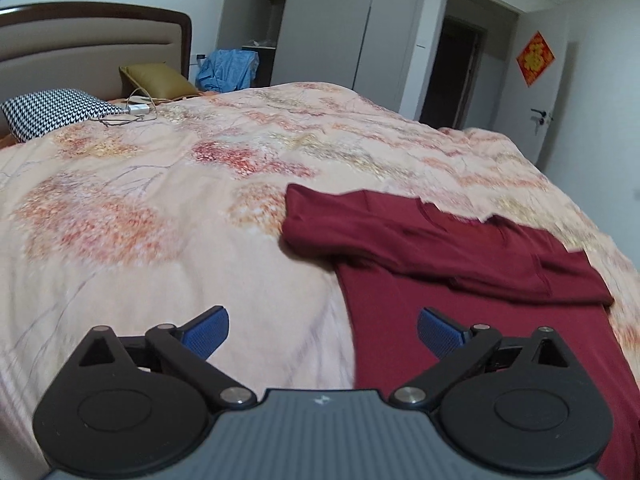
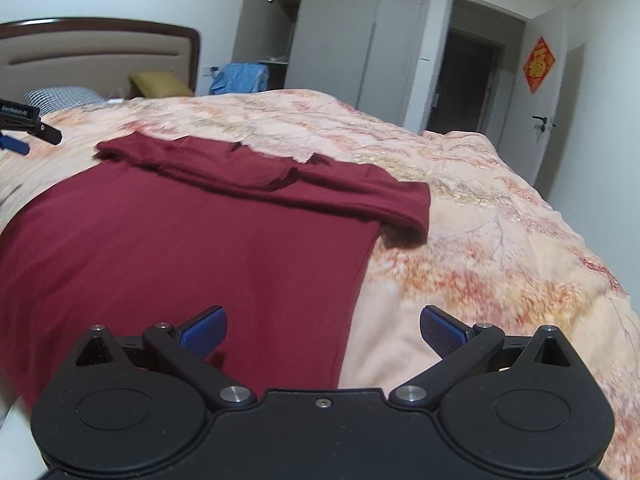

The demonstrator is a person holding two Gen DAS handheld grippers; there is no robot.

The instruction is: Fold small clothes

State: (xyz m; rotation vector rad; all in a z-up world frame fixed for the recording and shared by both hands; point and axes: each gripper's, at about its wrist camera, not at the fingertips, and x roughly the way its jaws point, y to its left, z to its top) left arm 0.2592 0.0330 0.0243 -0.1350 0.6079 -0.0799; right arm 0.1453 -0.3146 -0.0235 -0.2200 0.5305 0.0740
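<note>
The dark red T-shirt [image 2: 192,248] lies flat on the bed [image 1: 160,208], sleeves folded across its top. Left gripper [image 1: 323,332] and right gripper [image 2: 323,330] hover over its side edges, jaws apart, empty. Next, I'd pinch both side hems evenly.

You face a bed [image 1: 160,208] under a floral quilt, its padded headboard [image 1: 92,52] against white walls, grey wardrobes [image 2: 352,36] beside an open doorway [image 2: 468,80].

Bare quilt [image 1: 140,208] lies open left of the red shirt [image 2: 180,248], where I could pass; behind the shirt, pillows [image 1: 60,112] and a charger cable [image 1: 136,114] crowd the headboard [image 1: 92,40].
</note>
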